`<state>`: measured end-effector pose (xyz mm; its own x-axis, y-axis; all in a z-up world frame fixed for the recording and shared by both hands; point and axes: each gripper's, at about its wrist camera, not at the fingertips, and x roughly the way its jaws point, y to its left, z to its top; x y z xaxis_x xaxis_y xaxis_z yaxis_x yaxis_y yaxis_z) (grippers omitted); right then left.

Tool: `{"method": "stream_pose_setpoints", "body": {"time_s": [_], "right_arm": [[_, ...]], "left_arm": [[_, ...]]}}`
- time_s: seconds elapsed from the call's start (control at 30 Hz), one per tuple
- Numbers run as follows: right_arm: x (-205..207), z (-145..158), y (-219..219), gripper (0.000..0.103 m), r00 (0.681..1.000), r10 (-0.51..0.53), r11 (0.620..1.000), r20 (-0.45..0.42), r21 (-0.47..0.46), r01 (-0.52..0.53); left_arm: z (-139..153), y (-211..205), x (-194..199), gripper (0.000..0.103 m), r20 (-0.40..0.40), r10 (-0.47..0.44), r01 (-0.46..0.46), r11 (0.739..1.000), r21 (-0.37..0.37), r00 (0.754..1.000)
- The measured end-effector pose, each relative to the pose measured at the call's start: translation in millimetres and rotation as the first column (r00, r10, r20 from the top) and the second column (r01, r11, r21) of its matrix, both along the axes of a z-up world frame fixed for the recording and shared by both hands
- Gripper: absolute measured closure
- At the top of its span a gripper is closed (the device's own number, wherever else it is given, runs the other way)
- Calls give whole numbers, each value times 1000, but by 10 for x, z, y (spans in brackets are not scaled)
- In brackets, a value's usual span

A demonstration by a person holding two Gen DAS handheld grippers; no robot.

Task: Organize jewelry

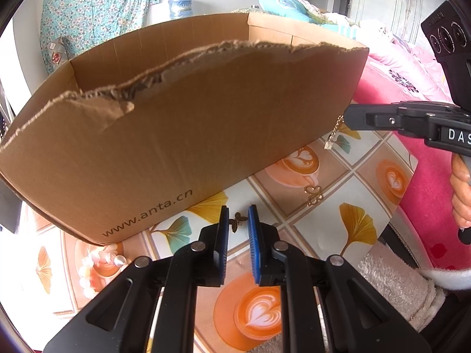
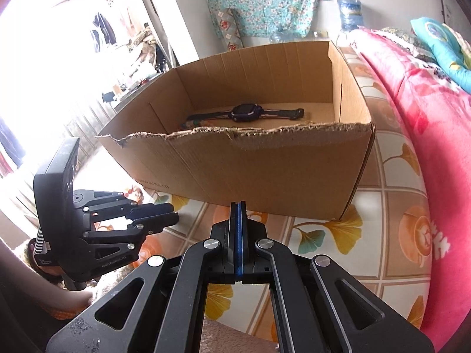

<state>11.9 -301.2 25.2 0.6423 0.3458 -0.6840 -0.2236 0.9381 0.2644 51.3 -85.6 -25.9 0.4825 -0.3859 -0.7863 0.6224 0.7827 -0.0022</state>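
Observation:
My left gripper (image 1: 238, 209) hangs low over the patterned tablecloth, in front of the cardboard box (image 1: 176, 132). A small dark butterfly charm (image 1: 238, 220) spans the narrow gap between its blue pads, wings touching both. My right gripper (image 1: 346, 116) is at the box's right corner, shut on a thin gold chain (image 1: 335, 129) that dangles with a small pendant. In the right wrist view its pads (image 2: 238, 204) are pressed together before the box (image 2: 265, 170), where a dark wristwatch (image 2: 244, 112) lies. The left gripper (image 2: 176, 212) shows at lower left.
A gold clover-shaped piece (image 1: 313, 195) lies on the cloth right of my left gripper. A white bead bracelet (image 1: 94, 267) lies at the left by the box. The box's near wall has a torn rim. A pink bedspread (image 2: 426, 117) borders the table on the right.

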Motion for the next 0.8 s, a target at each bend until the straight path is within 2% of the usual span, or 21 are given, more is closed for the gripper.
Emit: {"method": "stream_pose_setpoints", "body": {"time_s": [0.8], "right_arm": [[-39, 140, 37, 103, 999, -5, 1000, 54, 19, 4]], "left_arm": [[176, 5, -132, 91, 51, -23, 23, 1000, -8, 998]]}}
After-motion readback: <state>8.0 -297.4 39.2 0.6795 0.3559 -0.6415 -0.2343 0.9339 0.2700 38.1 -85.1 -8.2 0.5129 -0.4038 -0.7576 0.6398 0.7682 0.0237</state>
